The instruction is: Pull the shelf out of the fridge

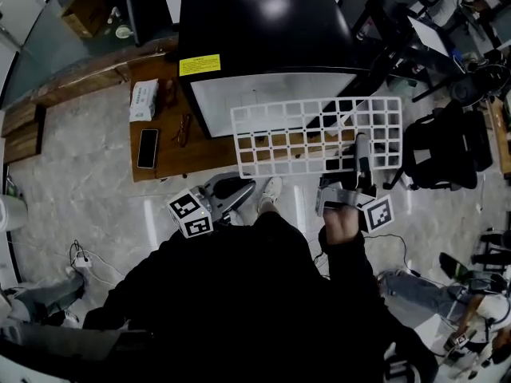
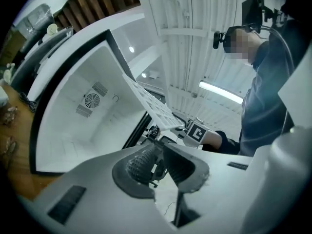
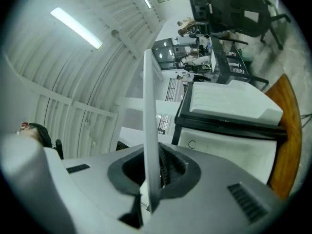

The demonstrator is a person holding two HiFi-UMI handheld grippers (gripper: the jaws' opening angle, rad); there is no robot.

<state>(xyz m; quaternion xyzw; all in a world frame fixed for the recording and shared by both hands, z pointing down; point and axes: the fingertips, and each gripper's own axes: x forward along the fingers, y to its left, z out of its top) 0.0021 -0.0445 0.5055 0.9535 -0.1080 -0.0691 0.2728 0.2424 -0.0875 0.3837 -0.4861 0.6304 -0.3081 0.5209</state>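
Observation:
The white grid shelf [image 1: 315, 131] is out of the fridge [image 1: 263, 22] and hangs in front of its open white interior. My right gripper [image 1: 362, 146] is shut on the shelf's right part; in the right gripper view the shelf [image 3: 150, 130] runs edge-on between the jaws of that gripper [image 3: 156, 172]. My left gripper [image 1: 239, 188] is below the shelf's left corner, apart from it. Its jaws [image 2: 158, 162] stand open with nothing between them. The left gripper view shows the shelf [image 2: 151, 104] tilted beside the empty fridge cavity [image 2: 87, 116].
The fridge stands on a low wooden table [image 1: 160, 166] with a phone [image 1: 148, 148], a tissue pack [image 1: 144, 100] and glasses [image 1: 184, 128]. A black chair [image 1: 447, 146] stands to the right. Cables [image 1: 80, 258] lie on the floor at the left.

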